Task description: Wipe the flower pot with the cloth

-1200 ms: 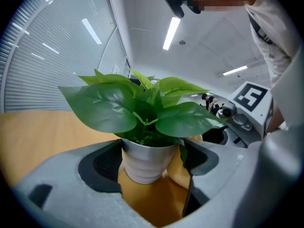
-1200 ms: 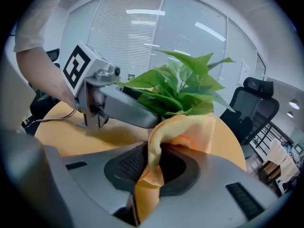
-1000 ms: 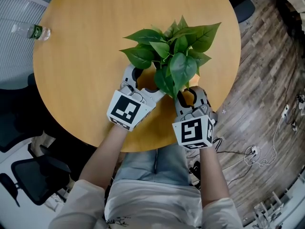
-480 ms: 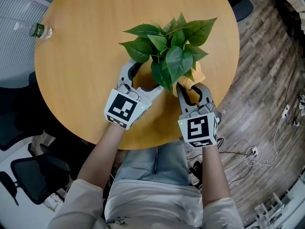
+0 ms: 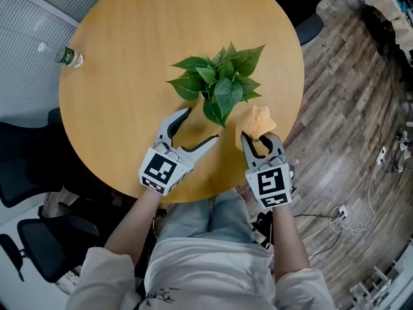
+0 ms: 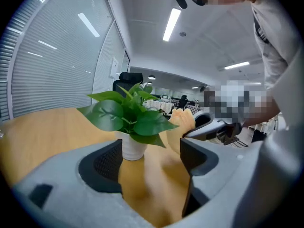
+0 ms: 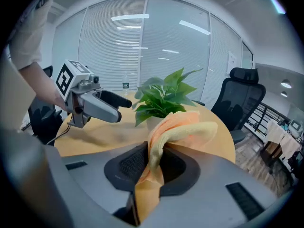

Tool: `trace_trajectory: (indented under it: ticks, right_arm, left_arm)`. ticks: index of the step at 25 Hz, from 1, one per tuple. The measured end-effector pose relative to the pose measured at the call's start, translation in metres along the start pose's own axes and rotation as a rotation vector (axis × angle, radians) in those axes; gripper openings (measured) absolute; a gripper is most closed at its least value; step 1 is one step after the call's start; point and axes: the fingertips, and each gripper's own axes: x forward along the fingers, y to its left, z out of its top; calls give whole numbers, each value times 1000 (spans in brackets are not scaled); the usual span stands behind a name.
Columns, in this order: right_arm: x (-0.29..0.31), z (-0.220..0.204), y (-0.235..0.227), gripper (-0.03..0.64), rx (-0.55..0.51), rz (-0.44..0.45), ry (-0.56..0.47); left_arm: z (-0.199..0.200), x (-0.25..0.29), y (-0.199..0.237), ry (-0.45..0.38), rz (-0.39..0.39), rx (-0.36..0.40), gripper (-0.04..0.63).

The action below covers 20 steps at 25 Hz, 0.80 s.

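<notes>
Records left gripper [image 5: 201, 124] wide open, nothing between its jaws, near but clear of the white flower pot [image 6: 132, 148]. Records right gripper [image 5: 259, 137] clamped on the orange cloth [image 5: 258, 120], bunched beyond the tips just beside the plant [image 5: 219, 82]. Locates pot upright on round table [image 5: 129, 57].

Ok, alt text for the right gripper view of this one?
The right gripper is shut on a folded orange cloth, which rises in front of a leafy potted plant on a round wooden table. The left gripper hangs at left, jaws apart and empty.
</notes>
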Motion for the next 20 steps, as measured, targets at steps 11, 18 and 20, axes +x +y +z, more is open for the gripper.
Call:
trace_trajectory:
  ticks: [11, 18, 20]
  right_arm:
    - [-67, 50, 5, 63, 127, 26, -103]
    - [-101, 84, 19, 63, 198, 82, -197]
    - [-107, 92, 21, 63, 188, 85, -210]
  left_arm:
    - [53, -47, -36, -30, 35, -59, 282]
    - [78, -70, -60, 10, 39, -40, 104]
    - [89, -75, -61, -1, 48, -53, 72]
